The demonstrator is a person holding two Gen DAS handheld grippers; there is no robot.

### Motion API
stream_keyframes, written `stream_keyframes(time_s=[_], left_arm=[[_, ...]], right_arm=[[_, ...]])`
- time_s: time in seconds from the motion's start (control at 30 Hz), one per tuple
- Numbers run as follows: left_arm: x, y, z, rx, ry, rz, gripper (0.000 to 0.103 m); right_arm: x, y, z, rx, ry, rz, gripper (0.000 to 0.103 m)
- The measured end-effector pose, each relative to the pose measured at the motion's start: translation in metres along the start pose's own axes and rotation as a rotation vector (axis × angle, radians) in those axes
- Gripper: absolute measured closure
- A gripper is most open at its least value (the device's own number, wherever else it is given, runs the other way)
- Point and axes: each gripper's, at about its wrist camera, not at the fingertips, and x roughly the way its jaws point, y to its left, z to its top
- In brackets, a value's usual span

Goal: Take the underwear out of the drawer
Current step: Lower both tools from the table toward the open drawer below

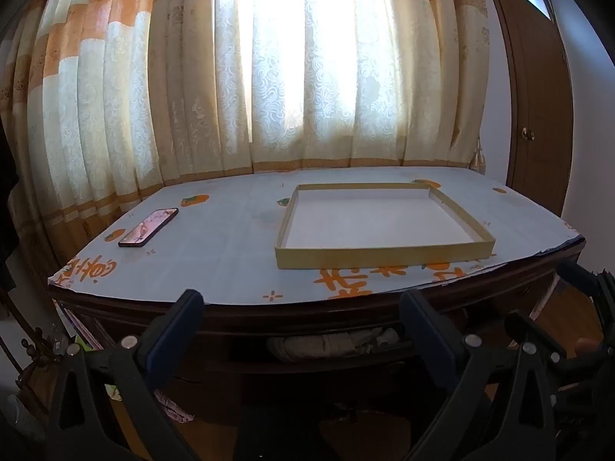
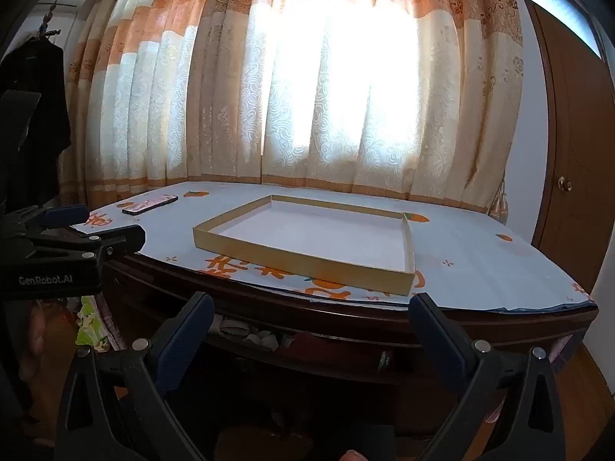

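- Underwear (image 1: 330, 344) lies bundled, pale, in the partly open drawer (image 1: 307, 361) under the surface (image 1: 230, 253) edge.
- Left tongs (image 1: 301, 309) hang in front of the drawer, spread wide, holding nothing.
- Right tongs (image 2: 311, 313) likewise gape apart, empty.
- On top: a shallow cardboard tray (image 1: 384, 257) and a phone (image 1: 148, 227), well apart.

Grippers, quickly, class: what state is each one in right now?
Left gripper: open, holding nothing.
Right gripper: open, holding nothing.
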Motion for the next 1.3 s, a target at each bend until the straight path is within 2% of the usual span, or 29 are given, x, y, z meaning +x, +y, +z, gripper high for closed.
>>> stream_keyframes(time_s=[0.37,0.57,0.7,0.8,0.97,1.3], left_arm=[[0.008,-0.004,-0.005,0.0,0.011,0.003,0.0],[0.015,-0.006,-0.01,-0.005,0.015,0.007,0.0],[0.021,-0.006,-0.016,-0.005,0.021,0.017,0.0],[0.024,-0.005,-0.018,-0.006,0.022,0.026,0.0],[0.026,-0.004,-0.022,-0.003,0.008,0.048,0.0],[0.031,0.005,-0.027,-0.024,0.002,0.068,0.0]], right_arm=[[-0.005,0.007,-0.002,0.015,-0.037,0.028,0.001],[0.006,-0.003,-0.008,0.009,-0.129,0.033,0.001],[0.01,-0.005,-0.014,0.027,-0.231,0.055,0.001],[0.02,-0.003,-0.022,0.015,-0.236,0.063,0.001],[0.036,0.004,-0.038,-0.052,-0.334,0.06,0.001],[0.065,0.0,-0.054,-0.085,-0.389,0.06,0.001]])
